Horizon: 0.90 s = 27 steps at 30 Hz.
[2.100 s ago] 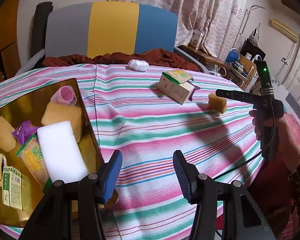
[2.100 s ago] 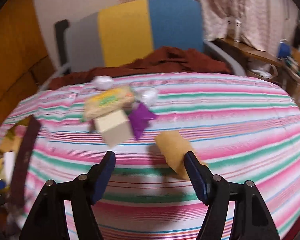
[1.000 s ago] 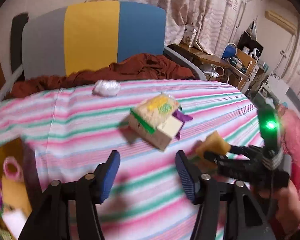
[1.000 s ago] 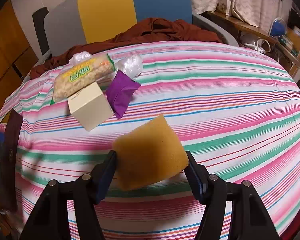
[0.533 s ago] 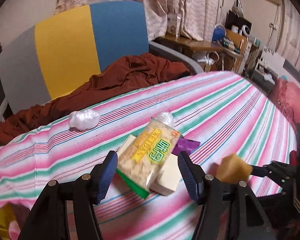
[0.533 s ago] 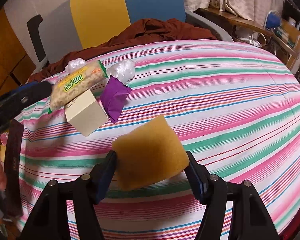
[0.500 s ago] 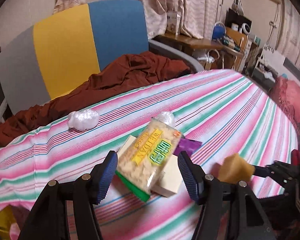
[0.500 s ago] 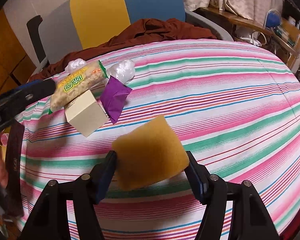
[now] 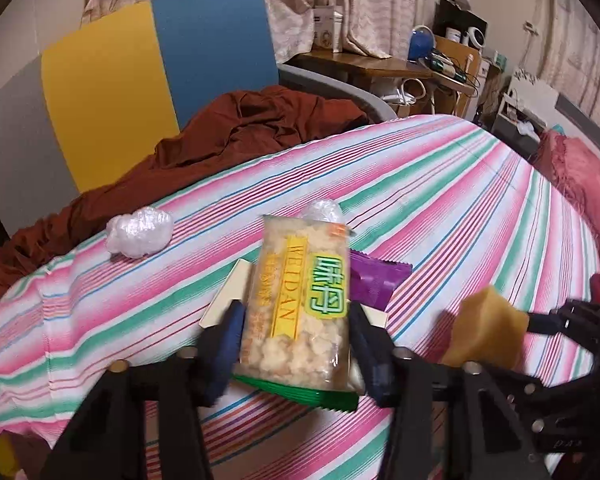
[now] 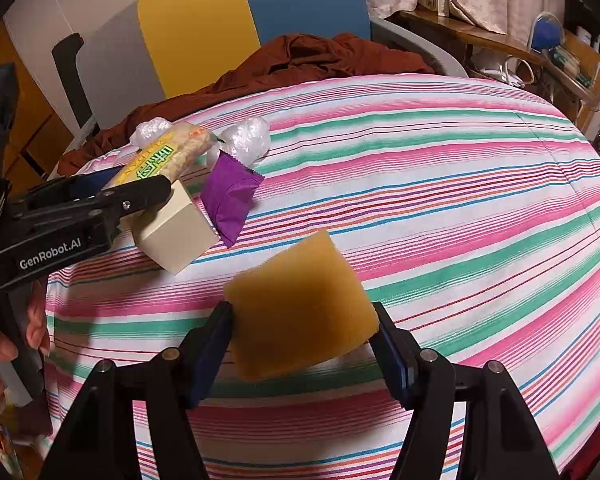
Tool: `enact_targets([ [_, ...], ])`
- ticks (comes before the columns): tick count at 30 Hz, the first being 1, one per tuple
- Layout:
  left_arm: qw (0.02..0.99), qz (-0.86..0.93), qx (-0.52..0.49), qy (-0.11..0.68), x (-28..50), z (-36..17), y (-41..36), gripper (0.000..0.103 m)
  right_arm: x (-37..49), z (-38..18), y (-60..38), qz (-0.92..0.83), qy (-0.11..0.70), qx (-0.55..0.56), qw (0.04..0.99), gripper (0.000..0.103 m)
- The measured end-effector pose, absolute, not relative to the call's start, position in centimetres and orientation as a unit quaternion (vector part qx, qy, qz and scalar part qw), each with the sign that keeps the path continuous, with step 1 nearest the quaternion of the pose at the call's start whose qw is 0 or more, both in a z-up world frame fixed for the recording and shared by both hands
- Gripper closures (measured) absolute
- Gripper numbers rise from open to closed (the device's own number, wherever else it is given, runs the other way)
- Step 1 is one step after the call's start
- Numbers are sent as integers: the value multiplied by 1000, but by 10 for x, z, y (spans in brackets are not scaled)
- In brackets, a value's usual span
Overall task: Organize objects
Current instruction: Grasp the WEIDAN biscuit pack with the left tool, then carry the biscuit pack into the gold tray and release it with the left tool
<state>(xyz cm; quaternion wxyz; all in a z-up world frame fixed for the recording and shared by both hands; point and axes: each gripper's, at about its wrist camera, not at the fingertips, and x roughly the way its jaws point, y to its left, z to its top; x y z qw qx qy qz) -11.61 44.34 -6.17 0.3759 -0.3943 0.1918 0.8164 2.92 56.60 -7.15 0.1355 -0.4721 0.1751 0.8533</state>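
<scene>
Clear snack packet (image 9: pixel 300 304), pale puffed pieces, perhaps crackers.

This is a lived-in home room. A round worktop under a pink, green and white striped cloth (image 9: pixel 440 200) stands before a padded chair with a grey, yellow and blue back (image 9: pixel 140 80); a rumpled rust-brown garment (image 9: pixel 260 128) lies along the worktop's far edge. Behind hang pale patterned curtains (image 9: pixel 372 0), and a cluttered wooden side desk (image 9: pixel 380 66) carries small household items beyond the worktop's far right edge.
</scene>
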Motion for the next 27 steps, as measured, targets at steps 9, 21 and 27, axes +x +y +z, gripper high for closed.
enact_targets([
  [9,371,833,-382,149,-96,-63,418,55,30,-72,570,853,170,-472,142,35],
  [21,368,849,-370,83,-59,-56,369,55,32,-72,570,854,159,-471,155,36],
  [27,375,862,-337,42,-32,-28,336,55,30,-74,569,855,149,-472,155,36],
])
